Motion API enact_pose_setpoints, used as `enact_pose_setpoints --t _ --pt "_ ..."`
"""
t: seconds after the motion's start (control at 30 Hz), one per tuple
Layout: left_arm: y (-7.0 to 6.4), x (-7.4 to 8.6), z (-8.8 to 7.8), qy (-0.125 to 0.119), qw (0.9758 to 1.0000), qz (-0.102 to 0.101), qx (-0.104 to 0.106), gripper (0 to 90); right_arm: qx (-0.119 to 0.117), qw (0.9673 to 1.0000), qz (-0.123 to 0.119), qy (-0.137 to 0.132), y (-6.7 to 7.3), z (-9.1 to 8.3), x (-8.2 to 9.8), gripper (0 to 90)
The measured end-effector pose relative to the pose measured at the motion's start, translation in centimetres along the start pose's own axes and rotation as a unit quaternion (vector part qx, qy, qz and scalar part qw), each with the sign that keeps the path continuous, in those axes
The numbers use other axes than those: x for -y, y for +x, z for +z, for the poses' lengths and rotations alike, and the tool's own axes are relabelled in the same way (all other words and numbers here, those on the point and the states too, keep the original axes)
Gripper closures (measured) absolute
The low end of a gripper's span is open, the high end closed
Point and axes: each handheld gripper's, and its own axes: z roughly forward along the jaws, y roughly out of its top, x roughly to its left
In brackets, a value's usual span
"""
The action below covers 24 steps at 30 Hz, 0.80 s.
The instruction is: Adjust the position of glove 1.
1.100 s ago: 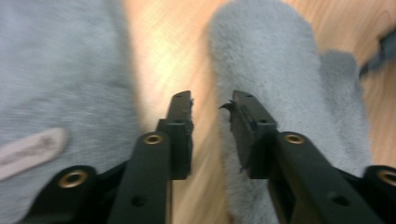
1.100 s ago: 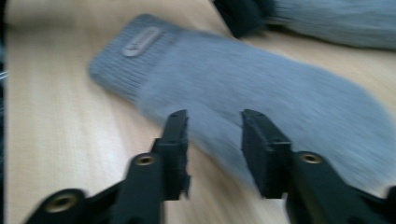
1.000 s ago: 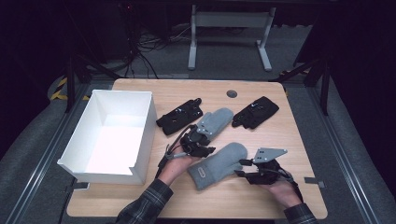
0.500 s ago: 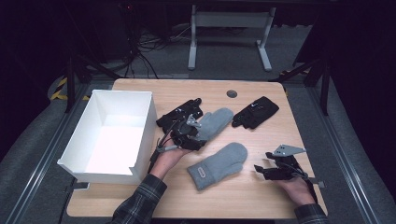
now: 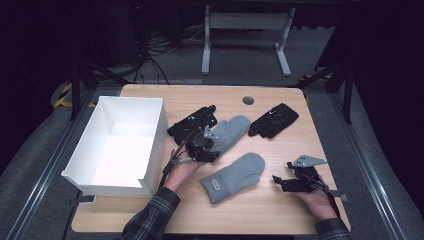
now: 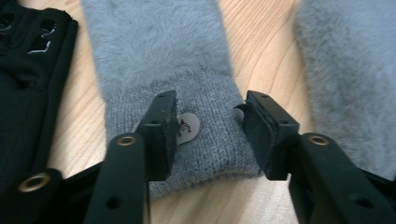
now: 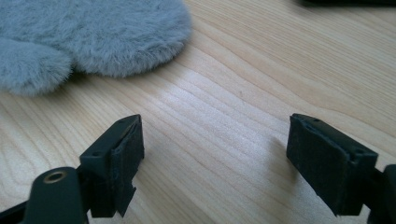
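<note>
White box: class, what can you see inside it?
The white box shows a bare white floor and inner walls; nothing lies in it. Its near wall hides the floor strip just behind it.

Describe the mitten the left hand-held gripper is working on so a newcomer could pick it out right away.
Start at the white box on the table's left side; just right of it lie a black glove and then a grey fuzzy mitten. That one has the left hand-held gripper at its knit cuff. The other grey mitten lies nearer the person, untouched, and the second black glove sits farther right.
</note>
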Motion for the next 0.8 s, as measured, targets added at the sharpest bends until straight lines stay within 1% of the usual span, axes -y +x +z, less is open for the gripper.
enact_pose_setpoints --t 0.07,0.17,0.2,0.23,0.27,0.3,0.33,0.4,0.47,0.6,0.7,0.8 --pt "0.0 0.0 -0.1 0.005 1.0 0.0 -0.003 63.2 0.001 1.0 0.0 -0.001 0.0 0.0 0.0 19.4" --pt "0.0 -0.1 -0.2 0.005 1.0 -0.001 -0.006 74.8 0.0 1.0 0.0 -0.002 0.0 0.0 0.0 19.4" --pt "0.0 -0.1 -0.2 0.005 1.0 -0.001 -0.006 83.9 0.0 1.0 0.0 -0.002 0.0 0.0 0.0 19.4" --pt "0.0 -0.1 -0.2 0.004 0.9999 -0.006 0.011 83.9 0.0 1.0 0.001 -0.003 0.0 0.0 0.0 19.4" --pt "0.0 0.0 -0.1 0.005 0.9998 -0.01 0.018 85.7 0.001 1.0 0.001 -0.003 0.0 0.0 0.1 19.4" --pt "-0.1 -0.1 -0.1 0.005 0.9998 -0.012 0.016 86.0 0.0 1.0 0.001 -0.003 0.0 0.0 0.1 19.4" --pt "0.0 -0.1 -0.2 0.003 0.9997 -0.017 0.019 86.3 0.0 1.0 0.001 -0.004 0.0 0.0 0.1 19.4" --pt "0.0 -0.1 -0.5 -0.005 0.9994 -0.027 0.02 86.8 0.0 1.0 0.0 -0.005 0.0 0.0 0.1 19.4" --pt "0.1 0.0 -1.1 -0.009 0.999 -0.035 0.028 87.0 0.0 1.0 0.0 -0.005 0.0 0.0 0.1 19.4" --pt "-0.4 0.2 -2.3 -0.009 0.999 -0.034 0.029 87.1 0.0 1.0 0.0 -0.006 0.0 0.0 0.1 19.4" --pt "-0.7 0.9 -3.2 -0.004 0.9988 -0.035 0.033 87.0 0.0 1.0 0.0 -0.006 0.0 0.0 0.1 19.5" --pt "-1.3 1.7 -4.0 -0.001 0.9986 -0.039 0.035 86.9 0.0 1.0 0.0 -0.006 0.0 0.0 0.1 19.4"
